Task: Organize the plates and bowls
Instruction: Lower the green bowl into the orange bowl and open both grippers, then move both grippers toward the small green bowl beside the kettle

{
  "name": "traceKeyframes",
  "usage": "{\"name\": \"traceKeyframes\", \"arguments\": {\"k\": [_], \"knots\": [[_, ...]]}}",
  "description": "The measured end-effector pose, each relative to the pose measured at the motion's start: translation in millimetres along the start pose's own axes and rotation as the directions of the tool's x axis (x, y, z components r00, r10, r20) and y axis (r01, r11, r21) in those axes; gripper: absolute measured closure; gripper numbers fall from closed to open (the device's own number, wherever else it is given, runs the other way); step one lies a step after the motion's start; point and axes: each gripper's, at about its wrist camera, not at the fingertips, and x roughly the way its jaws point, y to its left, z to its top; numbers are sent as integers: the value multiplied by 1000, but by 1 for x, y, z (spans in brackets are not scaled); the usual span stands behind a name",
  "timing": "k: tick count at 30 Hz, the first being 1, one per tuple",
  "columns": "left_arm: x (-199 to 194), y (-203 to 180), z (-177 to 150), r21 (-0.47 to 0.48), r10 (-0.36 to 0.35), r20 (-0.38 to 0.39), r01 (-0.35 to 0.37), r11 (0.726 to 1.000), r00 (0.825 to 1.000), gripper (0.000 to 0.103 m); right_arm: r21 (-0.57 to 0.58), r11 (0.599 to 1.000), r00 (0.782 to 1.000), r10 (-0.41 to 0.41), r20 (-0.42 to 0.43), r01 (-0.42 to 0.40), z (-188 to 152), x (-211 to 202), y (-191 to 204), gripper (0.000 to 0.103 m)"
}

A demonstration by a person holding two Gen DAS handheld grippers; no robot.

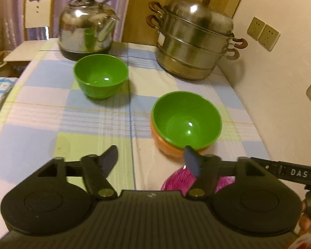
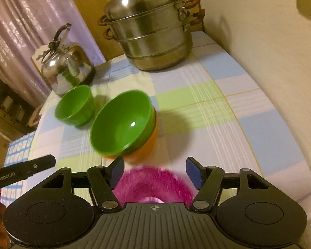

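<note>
A large green bowl (image 1: 186, 119) (image 2: 122, 124) sits nested in an orange bowl (image 1: 168, 149) (image 2: 144, 148) on the checked tablecloth. A smaller green bowl (image 1: 100, 76) (image 2: 75, 105) stands alone, farther back and to the left. A magenta bowl (image 1: 179, 178) (image 2: 153, 183) lies nearest, partly hidden by the grippers. My left gripper (image 1: 152, 160) is open and empty, just short of the stacked bowls. My right gripper (image 2: 155, 171) is open and empty, its fingers either side of the magenta bowl's far rim.
A steel kettle (image 1: 87, 25) (image 2: 67, 66) and a tall steel steamer pot (image 1: 194, 41) (image 2: 149, 29) stand at the table's back. The wall (image 1: 280, 93) with sockets runs along the right edge. A chair (image 1: 38, 14) stands beyond the table.
</note>
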Motion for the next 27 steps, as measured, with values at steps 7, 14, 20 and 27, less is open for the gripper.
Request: {"name": "traceKeyframes", "arguments": {"k": [7,14,20,27], "knots": [[-44,-11,-39,65,89,62,-93,994,994,12,-52,998,999,-28,16,29,-45,-36,11,30],[-67,-12,-64,85,142,83,-149,985,986,8,-77,997,999,-27,28,30,-78,-55,22,29],[-75,-6,-71,83,144,79,-150,985,986,8,-80,997,1000,-11,18,12,-84,-59,28,29],[-79,-1,-70,71,135,79,-140,988,988,8,-84,996,1000,-10,24,12,-84,-61,32,29]]}}
